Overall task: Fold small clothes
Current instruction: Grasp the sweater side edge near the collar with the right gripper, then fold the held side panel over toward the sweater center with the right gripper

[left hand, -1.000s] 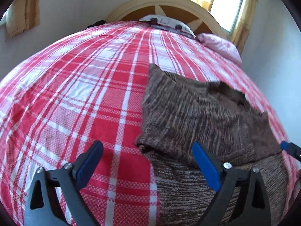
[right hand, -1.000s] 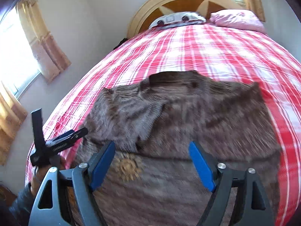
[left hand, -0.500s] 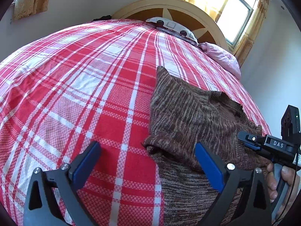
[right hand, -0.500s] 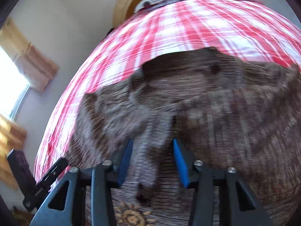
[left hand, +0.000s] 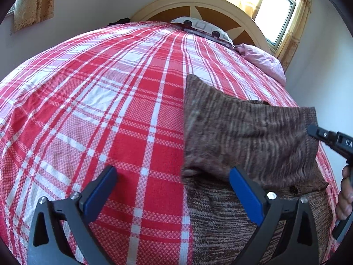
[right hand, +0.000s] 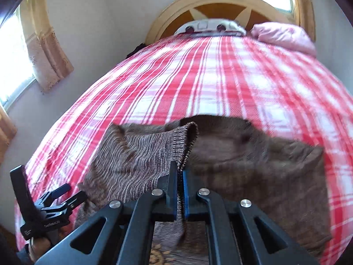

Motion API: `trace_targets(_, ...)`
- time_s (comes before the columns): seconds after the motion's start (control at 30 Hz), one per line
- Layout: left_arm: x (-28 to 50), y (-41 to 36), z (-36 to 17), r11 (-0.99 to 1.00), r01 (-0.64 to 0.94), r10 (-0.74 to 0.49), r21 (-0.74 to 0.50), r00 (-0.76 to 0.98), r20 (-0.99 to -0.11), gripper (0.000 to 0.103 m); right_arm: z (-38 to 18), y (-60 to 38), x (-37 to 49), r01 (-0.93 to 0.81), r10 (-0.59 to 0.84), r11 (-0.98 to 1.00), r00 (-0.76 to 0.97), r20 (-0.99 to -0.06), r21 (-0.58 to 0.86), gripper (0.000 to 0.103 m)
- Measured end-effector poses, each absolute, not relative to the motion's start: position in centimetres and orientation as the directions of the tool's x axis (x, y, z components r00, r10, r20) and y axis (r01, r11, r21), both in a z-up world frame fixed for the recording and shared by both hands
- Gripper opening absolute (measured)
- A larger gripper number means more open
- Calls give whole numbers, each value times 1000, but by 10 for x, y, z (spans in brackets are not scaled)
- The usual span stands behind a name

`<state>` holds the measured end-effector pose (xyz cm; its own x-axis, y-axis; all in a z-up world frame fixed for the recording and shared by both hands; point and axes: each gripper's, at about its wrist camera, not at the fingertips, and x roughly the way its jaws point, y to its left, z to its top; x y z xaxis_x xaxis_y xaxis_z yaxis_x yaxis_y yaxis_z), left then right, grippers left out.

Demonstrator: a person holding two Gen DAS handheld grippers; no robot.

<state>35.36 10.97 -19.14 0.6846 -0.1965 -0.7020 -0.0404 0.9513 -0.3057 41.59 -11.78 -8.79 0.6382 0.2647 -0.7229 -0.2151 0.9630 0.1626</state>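
A small brown knit sweater [left hand: 247,137] lies on the red plaid bed [left hand: 110,110]. In the right wrist view my right gripper [right hand: 180,177] is shut on the ribbed cuff of the sweater's sleeve [right hand: 141,154] and holds it lifted above the sweater body [right hand: 264,167]. My left gripper [left hand: 172,190] stands open over the sweater's left edge, one finger above the plaid, the other over the knit, with nothing between them. In the left wrist view the right gripper's body [left hand: 331,139] shows at the right edge, held by a hand [left hand: 346,194]. The left gripper [right hand: 59,196] appears low on the left of the right wrist view.
A rounded wooden headboard [left hand: 220,11] closes off the far end of the bed. Against it rest a white patterned pillow [left hand: 205,27] and a pink pillow [left hand: 262,61]. Curtained windows [left hand: 275,6] flank the bed. Bare plaid sheet spreads to the sweater's left.
My right gripper closed from wide open onto the sleeve cuff and lifted it, drawing the sleeve across the sweater body. The left gripper stayed open in about the same spot.
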Motion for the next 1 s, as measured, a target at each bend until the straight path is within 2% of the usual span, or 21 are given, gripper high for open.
trace_targets(0.17,356,104,-193,965,-45,-161,-257,670,-724,103,-113,-124,431,-181,151,982,602,-784,50,4)
trace_targets(0.2,356,103,-193,969,-45,-153,-245,668,-728,103,-118,-127,431,-178,138,983,601,-787,37,10)
trace_targets(0.23,356,102,-193,970,-45,-149,-240,667,-730,103,-122,-131,431,-165,120,986,596,-794,25,30)
trace_targets(0.3,357,104,-193,968,-46,-153,-245,668,-728,103,-128,-141,426,-147,140,987,578,-804,66,62)
trace_targets(0.37,356,104,-193,968,-45,-154,-247,669,-727,103,-128,-148,415,-172,236,971,570,-787,167,62)
trace_targets(0.53,357,104,-193,970,-46,-149,-240,667,-730,103,-115,-130,373,-274,295,949,605,-740,154,62)
trace_targets(0.63,356,103,-193,971,-47,-144,-234,666,-732,103,-121,-107,361,-368,325,922,565,-758,121,62)
trace_targets(0.67,356,103,-193,970,-47,-146,-237,667,-731,103,-126,-98,357,-375,266,926,580,-770,37,59)
trace_targets(0.7,356,103,-193,970,-47,-147,-239,668,-730,103,-132,-93,354,-373,205,927,598,-775,-42,49)
trace_targets(0.73,356,103,-193,969,-47,-150,-242,668,-729,103,-140,-93,354,-375,178,924,595,-784,-74,32)
trace_targets(0.77,356,102,-193,969,-47,-150,-243,668,-729,103,-146,-96,355,-377,181,924,572,-800,-60,22)
trace_targets(0.8,356,102,-193,969,-47,-149,-241,668,-729,103,-152,-102,356,-367,188,930,547,-816,-32,19)
trace_targets(0.9,356,103,-193,970,-48,-147,-239,668,-730,103,-151,-113,350,-370,214,929,523,-825,7,19)
trace_targets(1.0,356,103,-193,971,-48,-143,-234,667,-731,103,-150,-116,346,-392,200,920,509,-837,-19,19)
